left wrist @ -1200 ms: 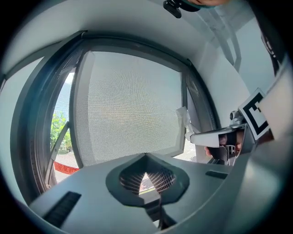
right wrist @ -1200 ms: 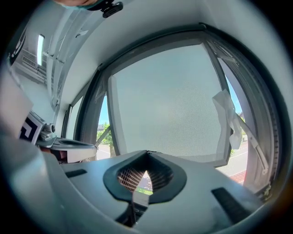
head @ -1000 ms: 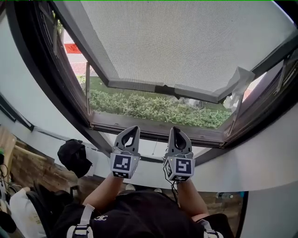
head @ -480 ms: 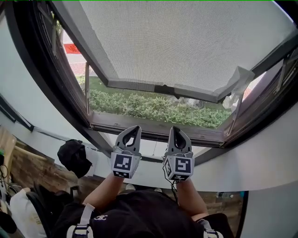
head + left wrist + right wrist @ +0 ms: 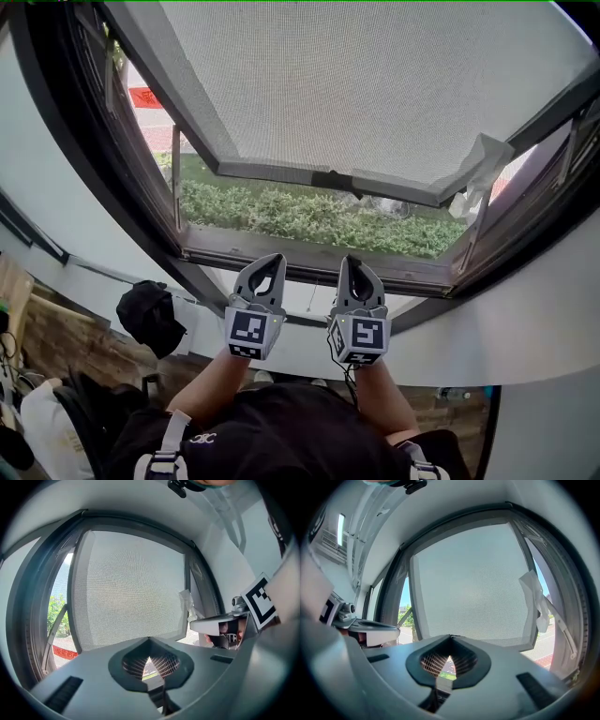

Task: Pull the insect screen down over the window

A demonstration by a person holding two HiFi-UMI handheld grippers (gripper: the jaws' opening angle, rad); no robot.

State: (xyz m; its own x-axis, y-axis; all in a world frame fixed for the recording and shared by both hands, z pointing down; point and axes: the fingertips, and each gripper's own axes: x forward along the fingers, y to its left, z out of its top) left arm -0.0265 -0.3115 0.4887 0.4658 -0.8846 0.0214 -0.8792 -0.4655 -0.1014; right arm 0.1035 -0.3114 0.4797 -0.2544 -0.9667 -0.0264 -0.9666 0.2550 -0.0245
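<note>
In the head view the insect screen fills the upper part of the window opening, from about 10 o'clock across to 2 o'clock. Its grey bottom bar runs across the middle of the picture and is well above the window sill. In the open gap between the bar and the sill a green hedge is visible outside. A small dark handle sits at the middle of the bar, and a piece of white crumpled material hangs at the screen's edge, at about 3 o'clock. The left gripper and the right gripper are side by side at 6 o'clock, just below the sill, near each other but not touching, and both are apart from the screen. Both point towards the window. In the left gripper view the jaws are closed with the tips meeting and nothing between them; the mesh is seen behind them at 12 o'clock. In the right gripper view it is the same: jaws pressed together, empty, with the screen beyond them. On the ledge at about 8 o'clock in the head view lies a black cap.
</note>
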